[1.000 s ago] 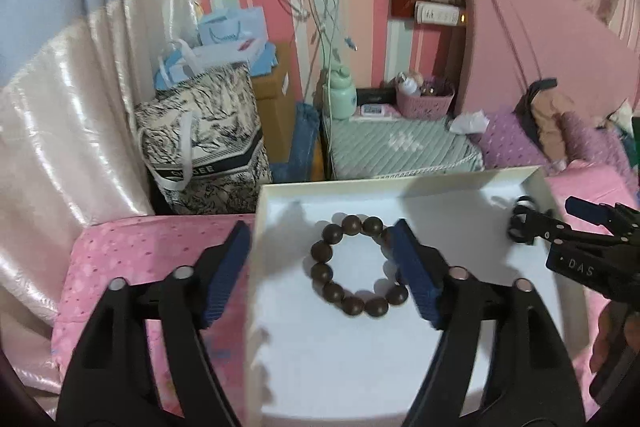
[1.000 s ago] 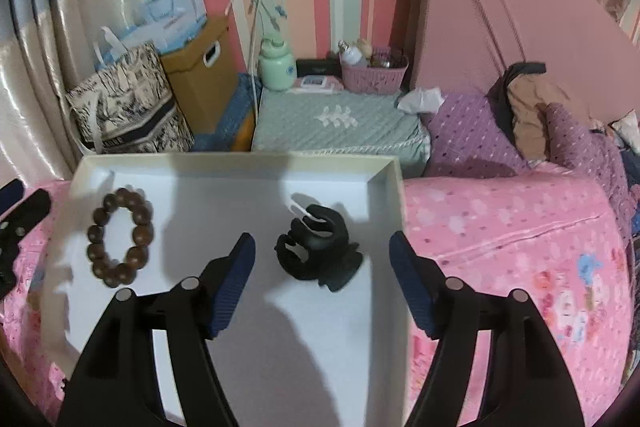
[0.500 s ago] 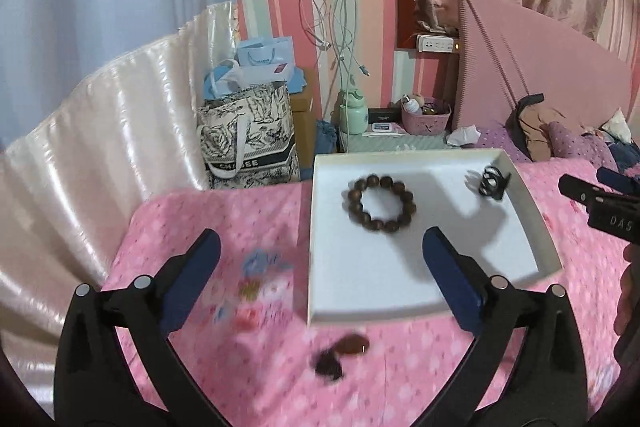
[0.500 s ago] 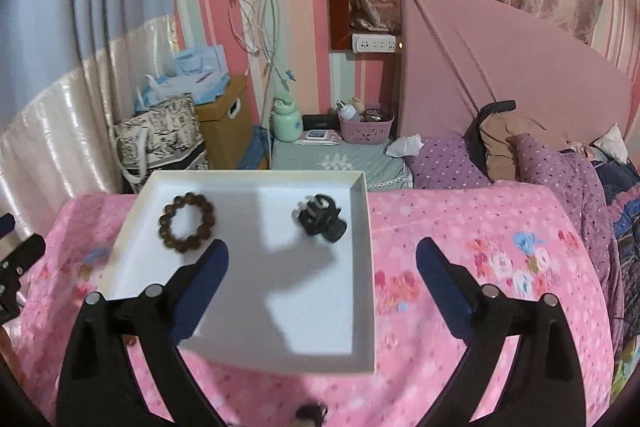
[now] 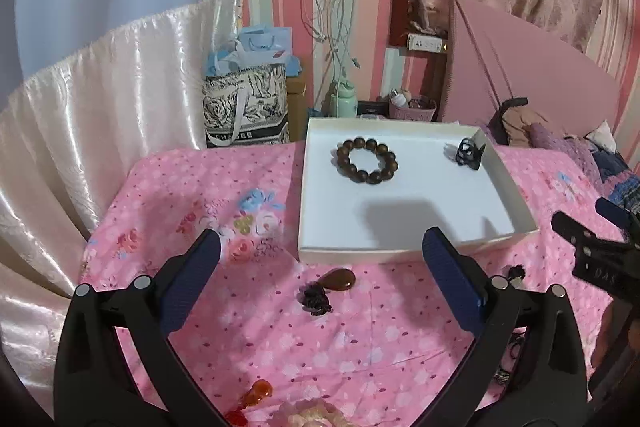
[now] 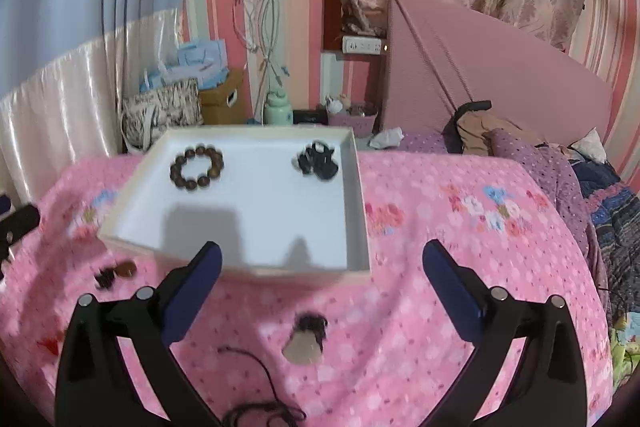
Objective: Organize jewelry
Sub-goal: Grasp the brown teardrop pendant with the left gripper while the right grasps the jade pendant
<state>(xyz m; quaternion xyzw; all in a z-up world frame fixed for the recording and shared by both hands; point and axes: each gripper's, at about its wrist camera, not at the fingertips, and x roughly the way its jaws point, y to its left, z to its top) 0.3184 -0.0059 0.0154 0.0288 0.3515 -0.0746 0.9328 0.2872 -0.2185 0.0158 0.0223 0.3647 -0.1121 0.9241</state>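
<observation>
Our left gripper [image 5: 320, 263] and right gripper [image 6: 322, 267], fingers just spread wide with nothing between them, hover over the bed. Next we grasp the brown pendant [image 5: 338, 279]; beyond, bracelet [image 5: 367, 160] and black clip [image 5: 468, 153] lie in the white tray [image 5: 516, 211].

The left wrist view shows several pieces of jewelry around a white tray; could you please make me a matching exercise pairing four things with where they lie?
Things:
1. brown bead bracelet
2. black hair claw
3. brown teardrop pendant
4. orange-red beads

Places:
A. on the pink bedspread just in front of the white tray
B. in the tray, far right corner
C. at the bottom edge of the view, on the bedspread
D. in the tray, far left part

Pairs: 1-D, 2-B, 3-A, 4-C
</observation>
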